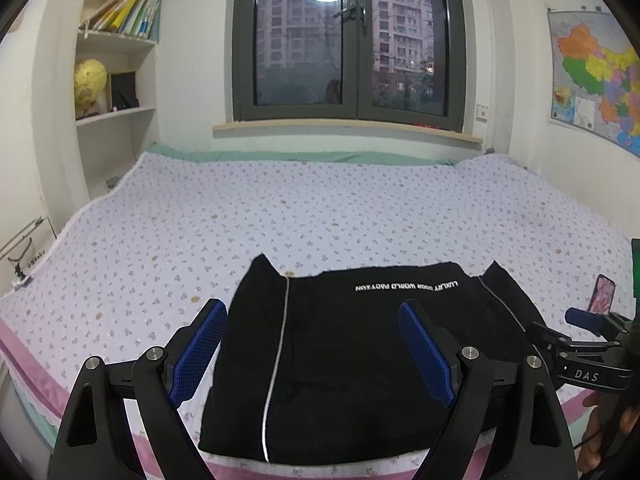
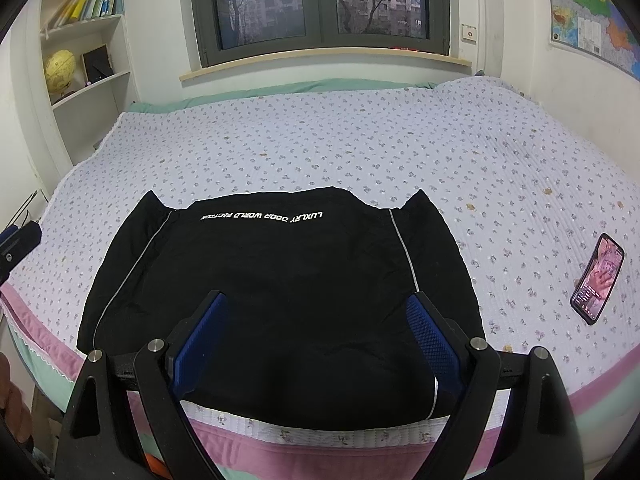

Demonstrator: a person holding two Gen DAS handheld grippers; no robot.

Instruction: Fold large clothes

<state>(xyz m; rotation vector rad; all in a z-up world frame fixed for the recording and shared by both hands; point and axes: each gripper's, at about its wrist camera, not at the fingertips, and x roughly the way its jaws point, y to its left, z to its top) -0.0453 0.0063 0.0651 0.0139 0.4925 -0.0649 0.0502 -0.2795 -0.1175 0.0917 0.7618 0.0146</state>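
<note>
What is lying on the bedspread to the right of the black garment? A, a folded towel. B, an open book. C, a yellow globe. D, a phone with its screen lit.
D: a phone with a lit screen lies on the floral bedspread, apart from the black garment, on its right.

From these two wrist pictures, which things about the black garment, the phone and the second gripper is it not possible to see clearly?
- Black garment: its near hem is covered by the right gripper in the right wrist view; layers underneath are hidden.
- Phone: screen content too small to read; in the left wrist view it is partly behind the right gripper.
- Left gripper: in the right wrist view, cut off by the left edge.
</note>
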